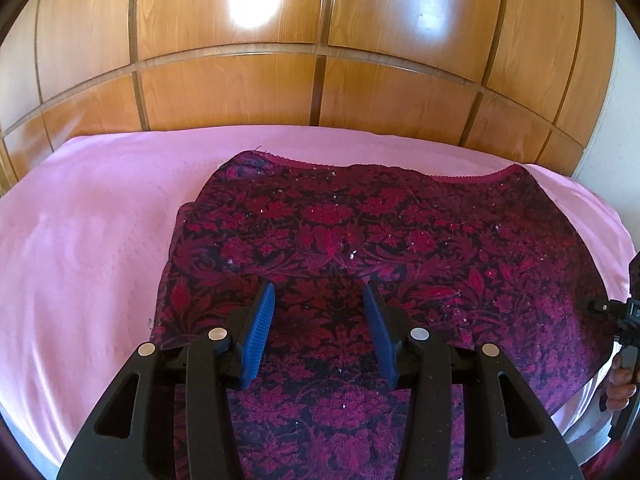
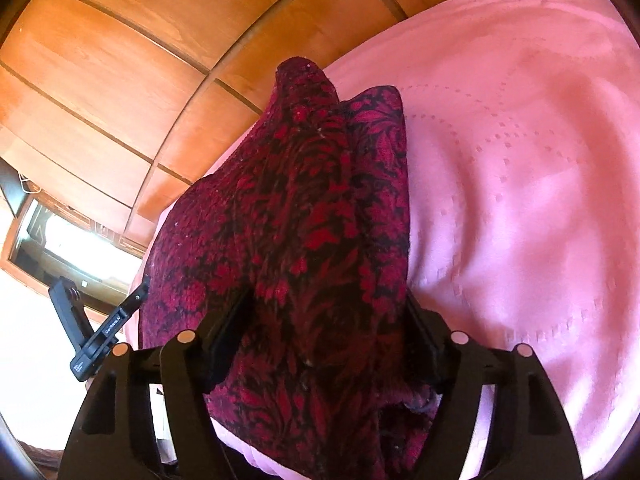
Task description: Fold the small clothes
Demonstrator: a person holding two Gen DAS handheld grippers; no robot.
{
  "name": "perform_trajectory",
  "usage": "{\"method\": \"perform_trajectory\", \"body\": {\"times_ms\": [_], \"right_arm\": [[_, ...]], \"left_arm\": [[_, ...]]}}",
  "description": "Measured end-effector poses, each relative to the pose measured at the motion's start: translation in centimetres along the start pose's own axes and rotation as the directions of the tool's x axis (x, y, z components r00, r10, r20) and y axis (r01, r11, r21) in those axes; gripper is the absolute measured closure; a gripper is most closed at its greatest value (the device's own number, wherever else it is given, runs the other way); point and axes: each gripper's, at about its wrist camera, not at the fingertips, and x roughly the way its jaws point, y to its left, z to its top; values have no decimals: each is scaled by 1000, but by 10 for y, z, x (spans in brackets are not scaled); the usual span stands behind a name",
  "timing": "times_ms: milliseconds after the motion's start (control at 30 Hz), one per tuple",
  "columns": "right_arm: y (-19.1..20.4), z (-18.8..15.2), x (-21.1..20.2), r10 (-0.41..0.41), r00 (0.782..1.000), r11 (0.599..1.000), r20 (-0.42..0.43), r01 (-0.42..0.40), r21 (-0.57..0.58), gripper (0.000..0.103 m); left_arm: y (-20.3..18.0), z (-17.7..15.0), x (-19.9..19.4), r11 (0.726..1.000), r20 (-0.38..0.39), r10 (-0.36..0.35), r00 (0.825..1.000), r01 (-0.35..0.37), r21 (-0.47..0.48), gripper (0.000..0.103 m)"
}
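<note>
- Garment (image 1: 360, 240): dark red floral knit, lying on the pink bedspread (image 1: 88, 240), with a pink scalloped trim along its far edge.
- Wooden panelling (image 1: 240, 88) stands behind the bed.
- Left gripper (image 1: 320, 296): blue pads partly open, poised over the cloth with nothing between them.
- Right gripper (image 2: 328, 304): jaws set wide, a raised bunch of the garment fills the gap. Whether the pads press it cannot be told.

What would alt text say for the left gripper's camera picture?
A dark red floral garment lies spread on a pink bedsheet, under the left gripper, whose blue-padded fingers stand apart with nothing clamped. Wooden panels rise behind the bed.
</note>
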Motion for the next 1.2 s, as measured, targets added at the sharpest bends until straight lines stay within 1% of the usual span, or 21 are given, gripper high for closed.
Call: {"method": "perform_trajectory", "body": {"times_ms": [67, 100, 133, 167, 200, 233, 300, 400, 500, 567, 667, 767, 833, 900, 967, 1000, 1067, 1133, 1200], "right_arm": [[-1, 2, 2, -4, 1000, 1000, -3, 4, -8, 31], [0, 4, 3, -10, 1000, 1000, -5, 10, -13, 37], [1, 4, 2, -14, 1000, 1000, -6, 14, -17, 50], [5, 6, 3, -7, 1000, 1000, -7, 7, -19, 56], [9, 6, 2, -1, 1000, 1000, -6, 1, -25, 64], [15, 7, 0, -15, 1000, 999, -2, 14, -48, 69], [25, 9, -4, -36, 999, 996, 3, 36, -78, 72], [42, 12, -14, -32, 999, 995, 15, 34, -96, 74], [71, 17, -29, 41, 998, 991, 47, -35, -127, 75], [93, 20, -33, 67, 996, 984, 62, -56, -171, 75], [128, 22, -32, 110, 992, 969, 65, -92, -231, 76], [168, 19, -18, 157, 986, 947, 48, -136, -291, 77], [195, 15, -2, 177, 984, 932, 25, -160, -324, 78], [222, 8, 20, 169, 986, 916, 10, -153, -370, 78], [241, 2, 38, 158, 987, 904, -3, -146, -401, 79], [255, -3, 49, 146, 989, 892, -6, -135, -431, 79], [272, -12, 64, 121, 993, 867, -4, -107, -487, 79], [290, -27, 85, 90, 996, 827, -14, -82, -557, 79], [304, -47, 103, 37, 999, 774, -5, -32, -632, 79]], "left_arm": [[1, -1, 4, 1000, -7, -1, 1000, 1, 6, 59], [2, -1, 5, 1000, -10, -6, 1000, 6, 0, 59], [3, -1, 6, 1000, -11, -14, 1000, 14, -7, 59], [4, -2, 6, 1000, -10, -18, 1000, 18, -9, 59], [5, -1, 6, 1000, -9, -23, 1000, 23, -10, 59], [6, -2, 6, 999, -10, -29, 1000, 29, -13, 59], [10, -2, 7, 999, -14, -47, 999, 46, -24, 59], [18, 0, 7, 995, -23, -90, 996, 89, -53, 59], [29, 2, 8, 985, -34, -151, 988, 148, -87, 62], [37, 4, 9, 978, -39, -184, 982, 179, -107, 69], [48, 5, 12, 963, -41, -232, 972, 223, -149, 73], [53, 7, 13, 953, -39, -258, 965, 248, -173, 74], [55, 8, 14, 950, -33, -268, 963, 258, -174, 74], [57, 8, 11, 948, -24, -274, 961, 266, -175, 74], [69, 6, 6, 930, -10, -309, 951, 300, -213, 74], [80, 6, 1, 912, 7, -336, 942, 328, -247, 74], [103, 2, -7, 888, 34, -362, 932, 355, -292, 74], [130, -1, -20, 859, 75, -381, 922, 383, -339, 74], [151, -3, -32, 835, 124, -392, 911, 409, -367, 74]]}}
